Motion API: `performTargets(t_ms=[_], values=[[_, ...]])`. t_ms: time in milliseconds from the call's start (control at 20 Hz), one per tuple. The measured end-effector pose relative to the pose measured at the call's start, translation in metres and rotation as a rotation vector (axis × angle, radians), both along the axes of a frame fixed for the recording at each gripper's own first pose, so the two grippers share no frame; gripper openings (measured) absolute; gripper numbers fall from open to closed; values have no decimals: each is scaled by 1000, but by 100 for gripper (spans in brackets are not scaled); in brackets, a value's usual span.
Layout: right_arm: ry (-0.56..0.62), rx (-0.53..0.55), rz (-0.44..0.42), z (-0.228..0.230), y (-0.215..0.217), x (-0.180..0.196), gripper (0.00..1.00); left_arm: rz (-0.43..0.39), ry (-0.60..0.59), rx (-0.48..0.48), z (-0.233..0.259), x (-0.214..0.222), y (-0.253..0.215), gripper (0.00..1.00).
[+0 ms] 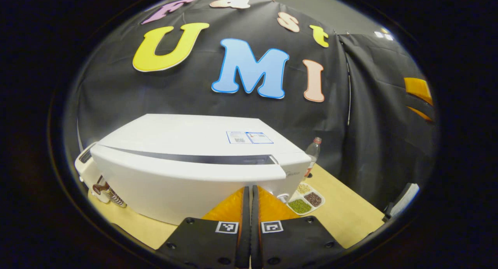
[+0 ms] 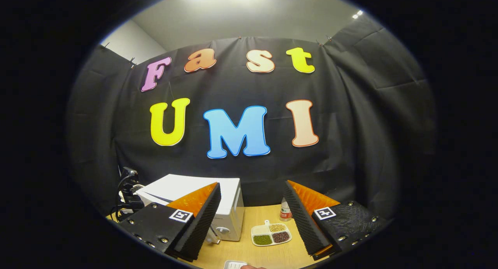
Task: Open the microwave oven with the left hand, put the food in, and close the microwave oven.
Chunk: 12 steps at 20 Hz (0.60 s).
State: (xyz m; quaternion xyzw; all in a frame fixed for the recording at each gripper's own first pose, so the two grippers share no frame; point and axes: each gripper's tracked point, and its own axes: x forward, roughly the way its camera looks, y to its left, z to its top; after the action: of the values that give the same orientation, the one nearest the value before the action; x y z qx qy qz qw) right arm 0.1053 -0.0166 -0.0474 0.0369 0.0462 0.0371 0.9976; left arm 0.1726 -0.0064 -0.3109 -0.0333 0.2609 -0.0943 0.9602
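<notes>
The white microwave (image 1: 186,144) stands close ahead in the left gripper view, its curved door facing me. My left gripper (image 1: 249,191) is shut, its orange-and-black fingers pressed together with nothing between them, tips right up against the door's lower right end. Whether the door is fully closed I cannot tell. To the right lies the white divided tray (image 1: 308,193) of beans and grains. In the right gripper view my right gripper (image 2: 253,206) stands open and empty, well back from the microwave (image 2: 229,199), with the food tray (image 2: 267,223) on the table between its fingers.
A small plastic bottle (image 1: 313,152) (image 2: 285,211) stands behind the tray on the wooden table (image 1: 346,218). A white appliance with a metal part (image 1: 97,179) sits left of the microwave. A dark device with cables (image 2: 128,191) is at that side. A small white object (image 2: 234,264) lies at the near edge.
</notes>
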Motion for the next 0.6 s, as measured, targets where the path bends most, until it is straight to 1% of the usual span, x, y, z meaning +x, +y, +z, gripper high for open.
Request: performTargets(t_ms=[50,100,200,250,300,350,400,450,500,600], values=[[5,-4,1,-2,-3,1,97,11,6,5,-4,7,0,7],[9,-9,1,-5,-5,1,97,15,32,8,-9,4,-1,7],[15,-12,-2,-7,-12,4,97,9,8,45,-11,8,-1,8],[20,-9,-1,-9,-15,5,97,19,2,46,-8,10,0,10],[25,-9,-1,-11,-17,6,97,52,-16,58,-6,18,5,7],[29,-15,-3,-12,-20,6,97,48,26,15,-12,15,2,7],[31,-17,-5,-13,-23,5,97,55,22,8,-15,18,2,10],[32,-13,-9,-14,-26,6,97,55,15,25,-9,17,3,8],[39,-7,-9,-15,-27,6,97,65,11,26,-5,17,3,7],[44,-3,-6,-15,-24,5,97,86,-34,21,24,18,8,8]])
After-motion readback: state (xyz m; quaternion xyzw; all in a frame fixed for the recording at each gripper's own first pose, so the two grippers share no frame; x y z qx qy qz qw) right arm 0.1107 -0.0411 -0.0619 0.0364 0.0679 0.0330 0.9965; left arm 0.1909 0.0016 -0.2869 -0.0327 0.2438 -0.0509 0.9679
